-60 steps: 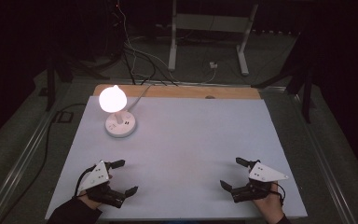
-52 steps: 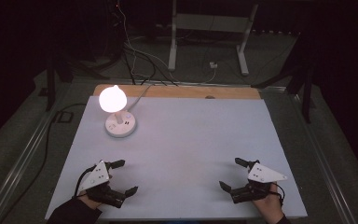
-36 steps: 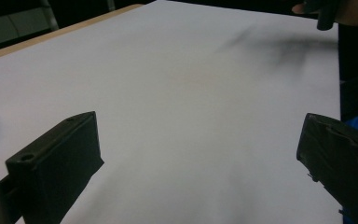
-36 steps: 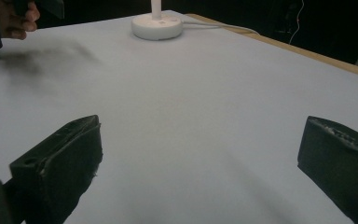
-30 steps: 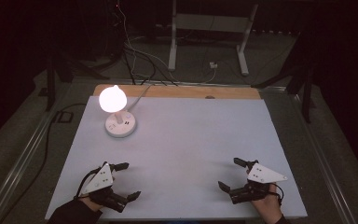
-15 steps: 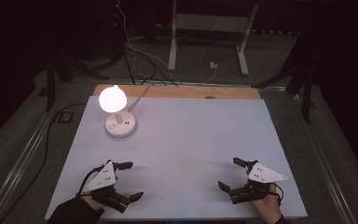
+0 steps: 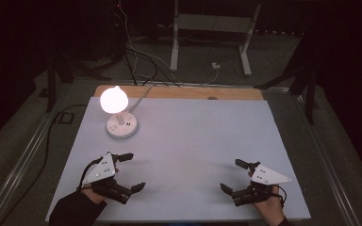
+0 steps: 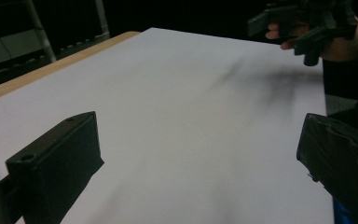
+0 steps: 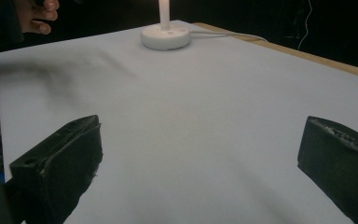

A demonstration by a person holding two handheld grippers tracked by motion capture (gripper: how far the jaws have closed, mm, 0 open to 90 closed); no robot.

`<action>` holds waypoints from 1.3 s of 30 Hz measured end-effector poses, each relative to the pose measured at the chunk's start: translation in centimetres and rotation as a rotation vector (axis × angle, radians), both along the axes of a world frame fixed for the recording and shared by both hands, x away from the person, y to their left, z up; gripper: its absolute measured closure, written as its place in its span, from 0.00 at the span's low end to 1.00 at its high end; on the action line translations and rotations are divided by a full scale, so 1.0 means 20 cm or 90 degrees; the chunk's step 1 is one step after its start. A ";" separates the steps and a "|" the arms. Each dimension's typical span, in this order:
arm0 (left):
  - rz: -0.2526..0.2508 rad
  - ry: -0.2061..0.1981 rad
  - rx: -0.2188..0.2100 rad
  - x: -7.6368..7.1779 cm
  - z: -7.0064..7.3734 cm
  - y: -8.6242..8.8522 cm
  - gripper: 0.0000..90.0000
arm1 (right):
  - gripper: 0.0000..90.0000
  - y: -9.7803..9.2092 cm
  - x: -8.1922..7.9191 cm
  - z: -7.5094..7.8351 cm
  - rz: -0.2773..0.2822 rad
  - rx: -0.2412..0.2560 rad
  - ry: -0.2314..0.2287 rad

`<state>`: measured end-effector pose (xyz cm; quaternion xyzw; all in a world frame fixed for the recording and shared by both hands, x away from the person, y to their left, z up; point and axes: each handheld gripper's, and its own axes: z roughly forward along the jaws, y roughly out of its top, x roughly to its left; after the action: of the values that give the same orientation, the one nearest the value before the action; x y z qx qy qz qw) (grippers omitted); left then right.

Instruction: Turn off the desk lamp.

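A small white table lamp (image 7: pixel 120 123) with a glowing bulb (image 7: pixel 112 100) stands on its round base at the far left of the white table (image 7: pixel 193 136); its base (image 9: pixel 164 36) also appears in the right gripper view. My left gripper (image 7: pixel 132 172) is held at the near left, jaws wide apart with nothing between them. At the near right my right gripper (image 7: pixel 232 175) is open too and empty. The left gripper view looks across the bare table (image 8: pixel 177 116) to the other hand and its gripper (image 8: pixel 307 28).
The lamp's white cable (image 7: pixel 143 92) runs off the far edge over a wooden strip (image 7: pixel 184 92). Cables and a metal stand (image 7: pixel 207 28) sit on the dark floor behind. Floor rails flank the table.
My left gripper has drifted slightly toward the right and nearer the front edge. The right gripper has barely moved. The lamp stays lit and in place.
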<state>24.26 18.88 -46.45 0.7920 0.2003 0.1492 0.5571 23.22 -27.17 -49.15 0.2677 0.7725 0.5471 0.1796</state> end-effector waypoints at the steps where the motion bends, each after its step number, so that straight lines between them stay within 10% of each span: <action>1: 0.005 0.002 -0.002 0.01 0.00 0.00 0.00 | 0.00 0.00 0.00 0.00 0.001 0.002 0.003; 39: 0.253 -0.005 -0.010 0.35 0.06 0.02 0.00 | 0.00 0.00 0.00 0.00 0.005 0.006 0.002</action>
<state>31.28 19.27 -45.29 0.7318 0.3515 0.2580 0.5238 23.24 -27.21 -49.14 0.2666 0.7710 0.5511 0.1753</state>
